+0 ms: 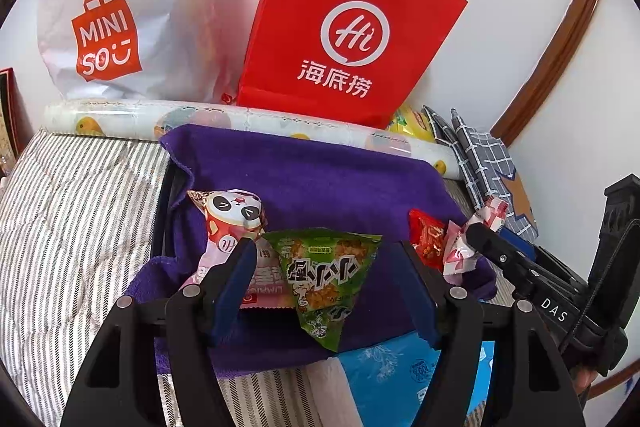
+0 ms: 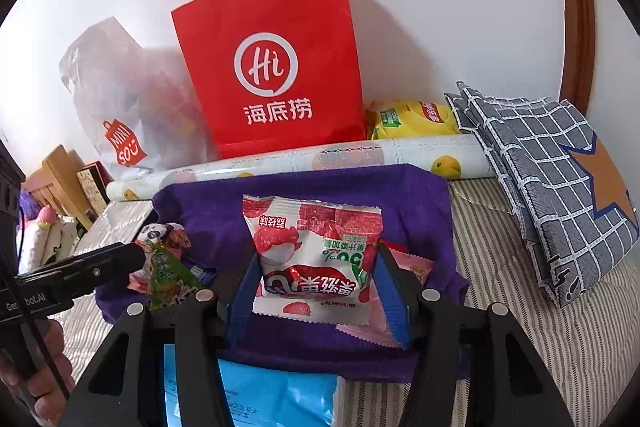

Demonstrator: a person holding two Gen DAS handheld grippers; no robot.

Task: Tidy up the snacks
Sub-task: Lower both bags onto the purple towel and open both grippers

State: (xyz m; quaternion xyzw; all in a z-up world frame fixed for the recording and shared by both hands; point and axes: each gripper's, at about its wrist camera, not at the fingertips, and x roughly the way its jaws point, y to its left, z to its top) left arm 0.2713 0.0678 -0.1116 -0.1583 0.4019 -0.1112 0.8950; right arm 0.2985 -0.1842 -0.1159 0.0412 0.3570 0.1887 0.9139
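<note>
Two tools work over a purple towel (image 1: 320, 179) spread on a striped bed (image 1: 76, 195). In the left wrist view, the left tool (image 1: 334, 275) has its blue pads spread apart, and the green triangular snack packet (image 1: 324, 279) sits between them without either pad pressing on it; it lies on the towel, overlapping a pink panda snack packet (image 1: 230, 223) just beside it. Further right on the towel lies a small red packet (image 1: 426, 239). In the right wrist view, the right tool (image 2: 316, 291) pinches a red-and-white lychee snack packet (image 2: 316, 259) by its two side edges, holding it upright above the towel, with a pink packet (image 2: 416, 267) lying behind it. Behind the towel lies a fruit-print roll (image 2: 304, 159), and against the wall stand a red paper bag (image 2: 272, 67) and a white plastic bag (image 1: 120, 7). A yellow snack bag (image 2: 412, 119) lies beside the red bag, and a blue pack (image 2: 280, 395) sits at the near edge of the towel.
</note>
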